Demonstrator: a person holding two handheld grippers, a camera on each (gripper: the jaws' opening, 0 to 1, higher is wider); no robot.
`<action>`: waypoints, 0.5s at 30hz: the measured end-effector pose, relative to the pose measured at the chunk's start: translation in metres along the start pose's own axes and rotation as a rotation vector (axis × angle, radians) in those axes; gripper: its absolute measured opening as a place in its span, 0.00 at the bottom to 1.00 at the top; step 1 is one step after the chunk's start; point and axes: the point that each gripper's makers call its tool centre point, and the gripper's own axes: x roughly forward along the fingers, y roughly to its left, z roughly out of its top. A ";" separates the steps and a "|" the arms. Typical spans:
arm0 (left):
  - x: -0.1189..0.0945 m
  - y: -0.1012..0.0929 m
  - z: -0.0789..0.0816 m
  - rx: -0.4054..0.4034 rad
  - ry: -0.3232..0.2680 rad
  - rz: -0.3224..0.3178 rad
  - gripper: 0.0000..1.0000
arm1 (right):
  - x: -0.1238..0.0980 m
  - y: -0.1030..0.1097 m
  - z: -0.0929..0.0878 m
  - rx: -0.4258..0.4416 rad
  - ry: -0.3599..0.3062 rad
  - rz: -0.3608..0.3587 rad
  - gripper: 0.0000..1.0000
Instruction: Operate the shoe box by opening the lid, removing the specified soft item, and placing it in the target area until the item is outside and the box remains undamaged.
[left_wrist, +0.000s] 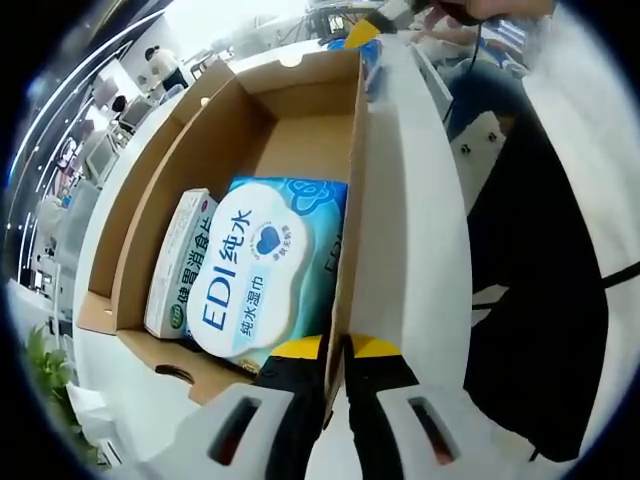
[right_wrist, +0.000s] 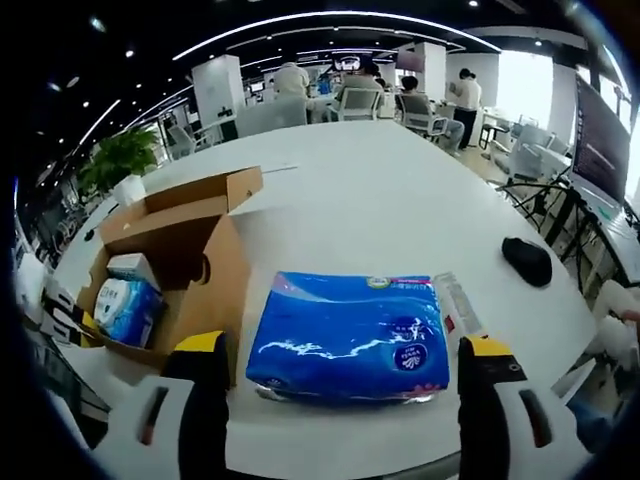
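Observation:
The open cardboard shoe box (left_wrist: 300, 120) holds a blue and white wet wipes pack (left_wrist: 265, 270) and a white and green carton (left_wrist: 180, 265). My left gripper (left_wrist: 338, 350) is shut on the box's right wall, one yellow-tipped jaw inside and one outside. In the right gripper view the box (right_wrist: 215, 265) stands at the left with its lid flap (right_wrist: 225, 187) raised. A blue soft tissue pack (right_wrist: 350, 335) lies flat on the white table (right_wrist: 380, 200) beside the box. My right gripper (right_wrist: 345, 350) is open, its jaws wide on either side of the pack, apart from it.
A small black object (right_wrist: 527, 260) lies on the table at the right, and a thin white item (right_wrist: 460, 302) lies against the tissue pack. A potted plant (right_wrist: 125, 160) stands at the far left edge. People sit at desks beyond the table.

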 end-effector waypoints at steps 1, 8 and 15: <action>0.000 0.000 0.000 0.000 0.000 -0.001 0.07 | 0.001 -0.001 0.000 -0.002 0.002 -0.004 0.98; -0.002 -0.001 0.002 0.002 -0.001 -0.003 0.07 | 0.008 0.007 -0.009 -0.047 0.034 -0.001 0.98; -0.001 0.000 0.001 0.002 -0.001 -0.002 0.07 | 0.007 0.005 -0.013 -0.116 0.067 -0.038 0.94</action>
